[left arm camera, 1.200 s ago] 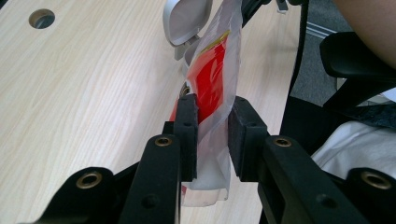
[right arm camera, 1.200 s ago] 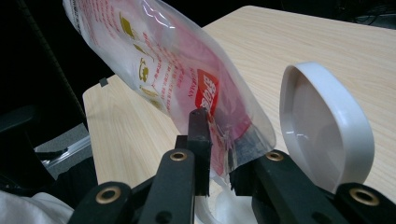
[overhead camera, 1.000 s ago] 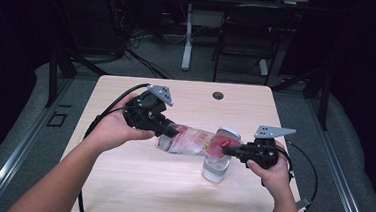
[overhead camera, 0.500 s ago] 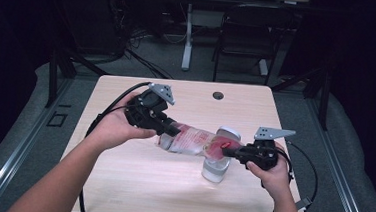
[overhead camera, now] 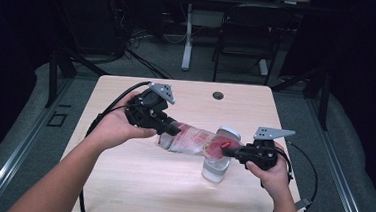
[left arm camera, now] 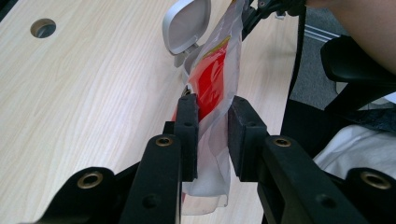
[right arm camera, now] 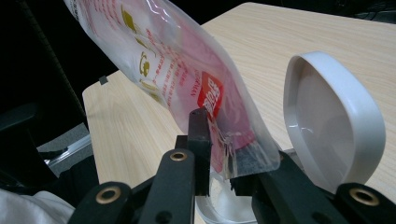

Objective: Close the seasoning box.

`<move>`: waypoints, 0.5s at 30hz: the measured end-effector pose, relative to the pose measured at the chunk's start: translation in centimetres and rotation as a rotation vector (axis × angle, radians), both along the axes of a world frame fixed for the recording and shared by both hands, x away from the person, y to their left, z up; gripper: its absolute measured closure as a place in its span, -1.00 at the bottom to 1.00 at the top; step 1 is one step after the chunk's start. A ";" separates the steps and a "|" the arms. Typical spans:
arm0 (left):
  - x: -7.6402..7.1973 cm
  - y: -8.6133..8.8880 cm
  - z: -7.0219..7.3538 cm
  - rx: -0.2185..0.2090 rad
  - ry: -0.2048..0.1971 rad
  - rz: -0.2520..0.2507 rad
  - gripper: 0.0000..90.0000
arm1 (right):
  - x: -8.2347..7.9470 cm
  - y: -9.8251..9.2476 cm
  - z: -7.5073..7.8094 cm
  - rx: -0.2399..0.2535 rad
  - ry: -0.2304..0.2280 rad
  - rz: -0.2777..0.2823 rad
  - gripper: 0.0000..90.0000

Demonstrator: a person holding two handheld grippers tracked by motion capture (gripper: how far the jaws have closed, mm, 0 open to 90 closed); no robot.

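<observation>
Two grippers: I am holding one plastic pouch [overhead camera: 193, 140] between them, stretched over the wooden table [overhead camera: 135, 182] on its near-right part.
Right gripper [overhead camera: 229, 151]: I am pinching the pouch's lower, right-hand end; in the right gripper view the jaws are closing narrowly on the crumpled clear edge [right arm camera: 229, 156], one pad on each face of the film.
Container [overhead camera: 215, 169]: I am seeing a clear tub standing on the table directly under that pinched end, its white hinged lid [overhead camera: 227, 134] standing open behind the pouch.
Pouch: I am keeping it tilted, its left end higher, its right end dipping towards the tub's mouth; red and white printing is showing through the film.
Left gripper [overhead camera: 174, 130]: I am clamping the pouch's upper, left-hand end; in the left gripper view the jaws are standing a narrow gap apart with the folded film [left arm camera: 212, 140] pressed between the pads.
Left hand [overhead camera: 117, 126]: I am wrapping it around the gripper body, cable [overhead camera: 119, 93] looping off behind.
Farther back: a round grommet hole [overhead camera: 218, 95] is sitting near the table's far edge.
</observation>
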State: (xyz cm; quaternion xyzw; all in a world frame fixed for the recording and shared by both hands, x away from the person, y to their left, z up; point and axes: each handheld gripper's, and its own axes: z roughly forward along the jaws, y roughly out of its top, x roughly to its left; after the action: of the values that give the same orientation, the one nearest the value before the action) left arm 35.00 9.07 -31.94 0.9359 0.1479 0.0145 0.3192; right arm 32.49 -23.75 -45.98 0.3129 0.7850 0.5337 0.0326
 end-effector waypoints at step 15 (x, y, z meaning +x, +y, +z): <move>0.1 0.0 0.0 0.001 -0.002 0.001 0.68 | 0.0 0.0 0.0 0.001 0.000 -0.001 0.82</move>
State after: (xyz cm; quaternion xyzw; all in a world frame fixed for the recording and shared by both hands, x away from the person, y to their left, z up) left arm 35.06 9.03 -31.92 0.9359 0.1482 0.0156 0.3191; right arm 32.47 -23.73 -45.98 0.3133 0.7847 0.5339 0.0327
